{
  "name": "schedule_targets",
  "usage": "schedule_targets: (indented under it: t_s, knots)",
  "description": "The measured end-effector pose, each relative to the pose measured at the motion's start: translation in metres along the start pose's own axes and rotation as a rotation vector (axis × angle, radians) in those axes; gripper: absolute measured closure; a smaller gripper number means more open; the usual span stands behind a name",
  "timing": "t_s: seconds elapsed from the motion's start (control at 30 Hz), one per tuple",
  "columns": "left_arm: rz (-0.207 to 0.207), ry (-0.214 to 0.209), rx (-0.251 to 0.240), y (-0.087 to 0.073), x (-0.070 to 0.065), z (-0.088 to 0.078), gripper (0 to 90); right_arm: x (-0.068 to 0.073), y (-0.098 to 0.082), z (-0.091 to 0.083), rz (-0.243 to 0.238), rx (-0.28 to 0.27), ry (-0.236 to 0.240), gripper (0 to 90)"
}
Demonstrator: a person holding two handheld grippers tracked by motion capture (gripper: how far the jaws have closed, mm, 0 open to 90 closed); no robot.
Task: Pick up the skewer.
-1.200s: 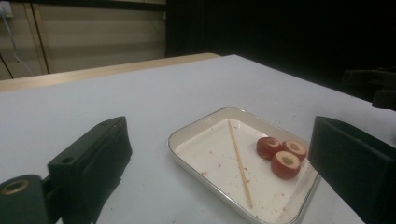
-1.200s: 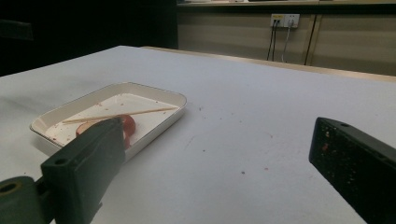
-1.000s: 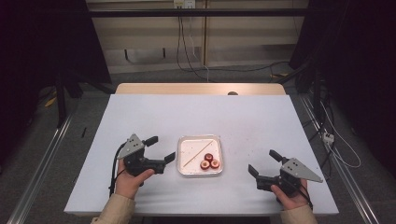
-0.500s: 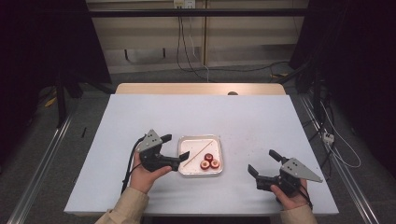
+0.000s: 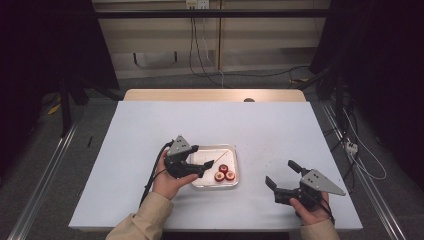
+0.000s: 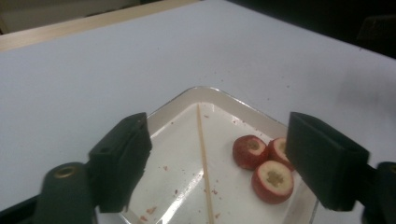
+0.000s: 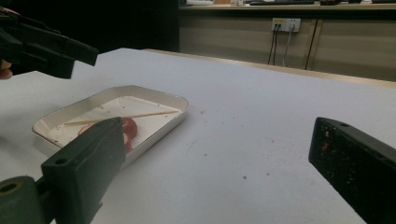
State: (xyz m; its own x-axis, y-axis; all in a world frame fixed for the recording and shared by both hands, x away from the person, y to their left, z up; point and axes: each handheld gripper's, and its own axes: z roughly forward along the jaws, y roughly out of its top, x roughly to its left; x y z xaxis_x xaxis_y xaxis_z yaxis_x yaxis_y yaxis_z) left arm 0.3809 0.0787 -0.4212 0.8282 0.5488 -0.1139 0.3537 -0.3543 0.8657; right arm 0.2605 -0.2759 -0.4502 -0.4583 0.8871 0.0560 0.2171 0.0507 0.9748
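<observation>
Inside the tray (image 6: 184, 100), the skewer (image 6: 203, 158) lies flat, pointing lengthwise.

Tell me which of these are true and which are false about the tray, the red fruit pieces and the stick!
1. The white tray holds three red fruit pieces. True.
2. The wooden stick lies on the table beside the tray. False: it lies inside the tray, left of the fruit pieces in the left gripper view.
3. The left gripper is over the tray's left part, fingers apart around the stick, nothing pressed between them. True.
4. The right gripper is holding a fruit piece. False: its fingers are open with nothing between them, over the table to the right of the tray.
5. The fruit pieces sit close together. True.
</observation>
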Motion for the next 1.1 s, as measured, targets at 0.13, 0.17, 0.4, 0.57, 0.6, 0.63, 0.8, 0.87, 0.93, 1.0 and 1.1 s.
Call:
schedule_targets:
  t_s: [0.13,0.17,0.4,0.57,0.6,0.63,0.8,0.87,0.93,1.0,1.1]
  knots:
    - [0.008,-0.008,0.059,0.003,0.002,0.008,42.8,0.000,0.000,0.000,0.001,-0.004,-0.002,3.1]
    - [0.002,-0.009,0.072,0.004,0.003,0.010,44.2,0.000,0.000,0.000,0.001,-0.004,-0.002,3.1]
    - [-0.023,-0.011,0.195,0.006,0.002,0.030,57.3,-0.001,0.000,0.000,-0.007,-0.003,0.003,3.1]
    - [-0.024,0.028,0.246,0.004,0.005,0.039,63.9,-0.001,0.000,0.000,-0.010,-0.004,0.003,3.2]
    - [-0.031,0.015,0.262,0.004,0.006,0.041,66.6,-0.001,0.000,0.000,-0.004,-0.005,0.002,3.2]
    - [-0.035,0.030,0.276,0.004,0.005,0.043,67.6,-0.001,0.000,0.000,-0.005,-0.005,0.002,3.2]
    - [-0.002,0.020,0.311,0.007,0.003,0.052,71.6,-0.001,0.000,0.000,-0.007,-0.008,0.003,3.2]
    - [0.004,0.013,0.324,0.007,0.002,0.055,73.2,-0.001,0.000,0.000,-0.006,-0.006,0.002,3.1]
    - [0.010,0.014,0.343,0.007,0.000,0.059,74.5,-0.001,0.000,-0.001,-0.007,-0.005,0.002,3.2]
    - [0.009,0.020,0.352,0.006,0.000,0.060,76.1,-0.001,0.000,-0.001,-0.007,-0.007,0.004,3.2]
    - [0.007,0.014,0.373,0.008,0.000,0.061,82.4,-0.001,0.001,-0.001,0.005,-0.009,0.001,3.1]
